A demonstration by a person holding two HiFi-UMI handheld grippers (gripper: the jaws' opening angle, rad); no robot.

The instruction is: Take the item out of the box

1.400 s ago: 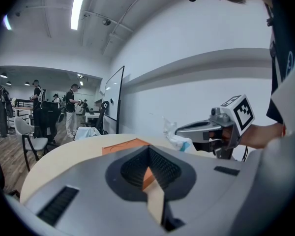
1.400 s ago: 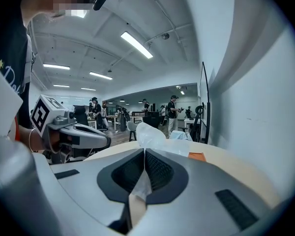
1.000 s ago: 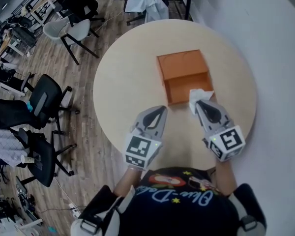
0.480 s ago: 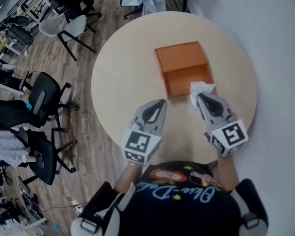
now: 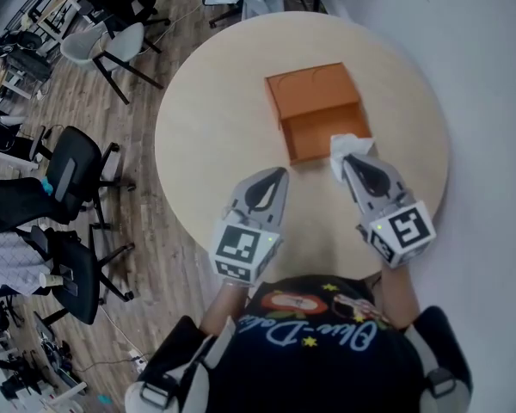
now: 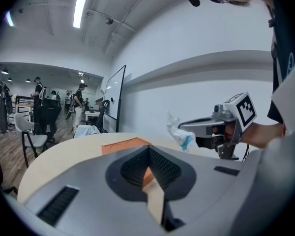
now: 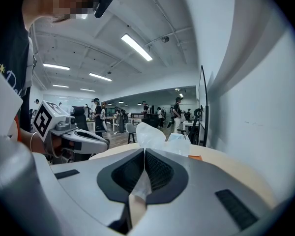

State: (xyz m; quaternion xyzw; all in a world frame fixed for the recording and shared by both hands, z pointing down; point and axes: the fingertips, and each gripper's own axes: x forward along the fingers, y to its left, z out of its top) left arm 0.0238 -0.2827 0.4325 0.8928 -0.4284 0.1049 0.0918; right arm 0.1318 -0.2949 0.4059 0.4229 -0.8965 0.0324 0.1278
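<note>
The right gripper (image 5: 350,163) is clenched on a crinkled white packet (image 5: 345,147), holding it raised over the near right corner of the open orange box (image 5: 314,110) on the round table (image 5: 215,136). The left gripper (image 5: 276,174), jaws pressed together on nothing, sits near the box's near left corner. Cursive print on the shirt (image 5: 318,338) is unreadable.

Bright, even indoor light falls from ceiling strip lamps (image 7: 136,47). Shadows on the table (image 5: 215,127) are faint and soft. Both gripper views bend strongly and darken toward their rounded corners, with the closest foreground soft; the head view curves at its edges
</note>
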